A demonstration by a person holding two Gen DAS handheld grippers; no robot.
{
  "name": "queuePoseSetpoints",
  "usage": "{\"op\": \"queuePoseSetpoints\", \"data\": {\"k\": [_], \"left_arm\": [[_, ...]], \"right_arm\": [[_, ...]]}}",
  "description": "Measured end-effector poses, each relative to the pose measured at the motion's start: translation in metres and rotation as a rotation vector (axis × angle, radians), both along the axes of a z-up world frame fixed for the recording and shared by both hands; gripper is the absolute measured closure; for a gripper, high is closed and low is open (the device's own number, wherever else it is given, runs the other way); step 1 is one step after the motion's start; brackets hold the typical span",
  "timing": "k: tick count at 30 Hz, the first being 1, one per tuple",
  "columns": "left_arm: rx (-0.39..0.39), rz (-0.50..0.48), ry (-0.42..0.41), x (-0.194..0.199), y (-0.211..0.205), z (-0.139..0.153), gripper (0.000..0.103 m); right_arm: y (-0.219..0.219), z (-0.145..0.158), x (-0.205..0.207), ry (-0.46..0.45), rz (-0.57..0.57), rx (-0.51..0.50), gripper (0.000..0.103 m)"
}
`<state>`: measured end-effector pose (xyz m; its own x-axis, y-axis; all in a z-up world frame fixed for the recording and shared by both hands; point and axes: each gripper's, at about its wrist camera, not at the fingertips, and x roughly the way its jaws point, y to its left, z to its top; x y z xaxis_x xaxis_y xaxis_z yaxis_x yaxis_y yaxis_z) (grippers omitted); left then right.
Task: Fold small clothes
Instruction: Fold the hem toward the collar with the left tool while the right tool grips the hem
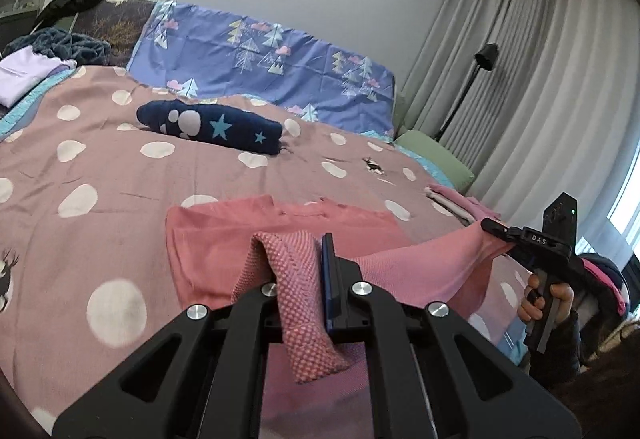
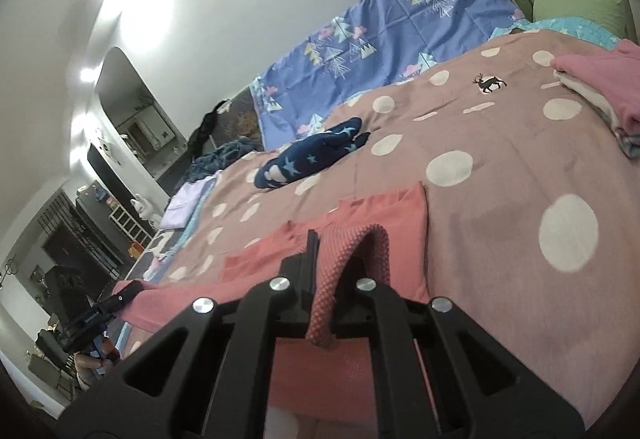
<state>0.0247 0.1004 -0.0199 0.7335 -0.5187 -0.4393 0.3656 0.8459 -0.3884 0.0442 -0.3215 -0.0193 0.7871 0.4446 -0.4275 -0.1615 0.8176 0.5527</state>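
A pink knit garment (image 1: 224,239) lies on the dotted bedspread (image 1: 100,167), its near edge lifted between both grippers. My left gripper (image 1: 308,259) is shut on a fold of the pink cloth, which drapes over its left finger. Off to the right in the left wrist view, my right gripper (image 1: 500,235) pinches the other corner of the same stretched edge. From the right wrist, my right gripper (image 2: 344,251) is shut on a hump of the pink garment (image 2: 360,215). The left gripper (image 2: 120,299) shows at lower left, holding the far corner.
A folded navy star-print piece (image 1: 212,127) lies mid-bed. Folded pink and white clothes (image 2: 592,87) are stacked at the bed's right edge, lilac ones (image 1: 24,75) at the far left. A blue patterned sheet (image 1: 260,55) covers the headboard; a green pillow (image 1: 436,155), curtains and a floor lamp (image 1: 476,79) stand right.
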Motion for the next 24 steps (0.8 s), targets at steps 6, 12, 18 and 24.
{"op": "queuePoseSetpoints", "data": {"k": [6, 12, 18, 24], "left_arm": [[0.011, 0.017, 0.060, 0.058, -0.002, -0.011, 0.098], [0.021, 0.055, 0.202, 0.110, 0.002, -0.061, 0.097], [0.020, 0.079, 0.324, 0.135, 0.007, -0.108, 0.097], [-0.008, 0.061, 0.317, 0.127, 0.011, -0.104, 0.074]], "right_arm": [[0.004, -0.014, 0.055, 0.053, 0.002, -0.029, 0.099], [0.014, -0.062, 0.110, 0.185, 0.008, -0.072, 0.098], [0.015, -0.097, 0.128, 0.277, 0.014, -0.078, 0.097], [0.016, -0.091, 0.112, 0.280, 0.052, -0.122, 0.093]]}}
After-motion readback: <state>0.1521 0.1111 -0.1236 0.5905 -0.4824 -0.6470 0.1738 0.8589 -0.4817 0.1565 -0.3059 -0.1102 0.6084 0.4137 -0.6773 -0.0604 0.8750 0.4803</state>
